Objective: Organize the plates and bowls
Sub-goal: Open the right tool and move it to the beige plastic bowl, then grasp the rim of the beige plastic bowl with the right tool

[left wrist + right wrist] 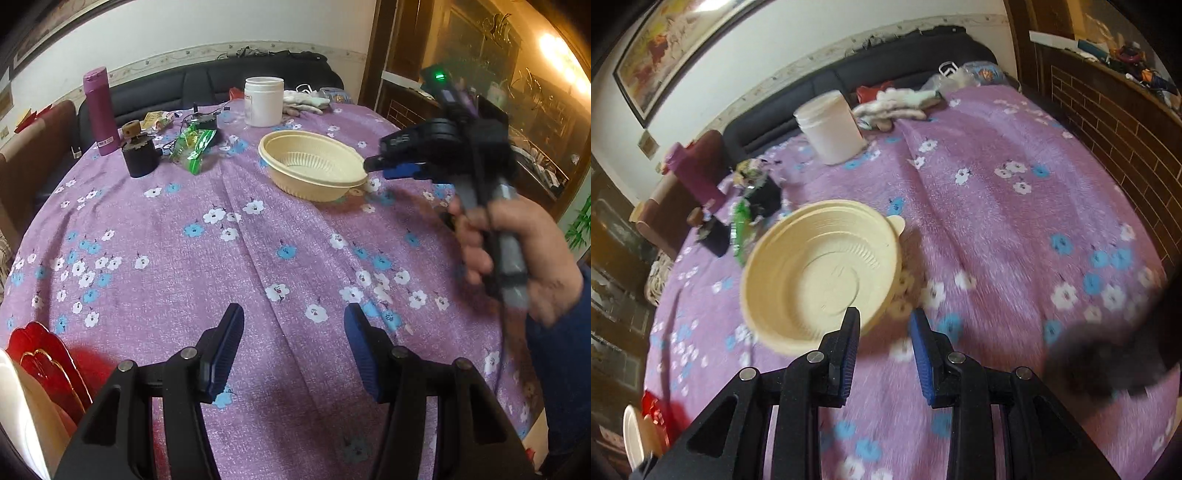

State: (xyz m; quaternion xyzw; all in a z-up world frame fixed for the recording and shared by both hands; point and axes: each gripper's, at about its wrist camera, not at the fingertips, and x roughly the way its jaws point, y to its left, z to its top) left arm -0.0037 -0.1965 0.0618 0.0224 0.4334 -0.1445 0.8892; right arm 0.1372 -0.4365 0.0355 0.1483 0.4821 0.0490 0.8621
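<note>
One cream bowl (314,166), one white jar (264,100), one purple flask (99,110), two grippers.

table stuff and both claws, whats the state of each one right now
cream bowl: upright, empty, on the purple cloth, not gripped
white jar: upright, lid on
purple bottle: upright, cap closed
green packet: lying flat
left claw: open, nothing between the pads
right claw: open, empty, at the bowl's near rim
red plate: at the table edge, mostly out of frame
</note>
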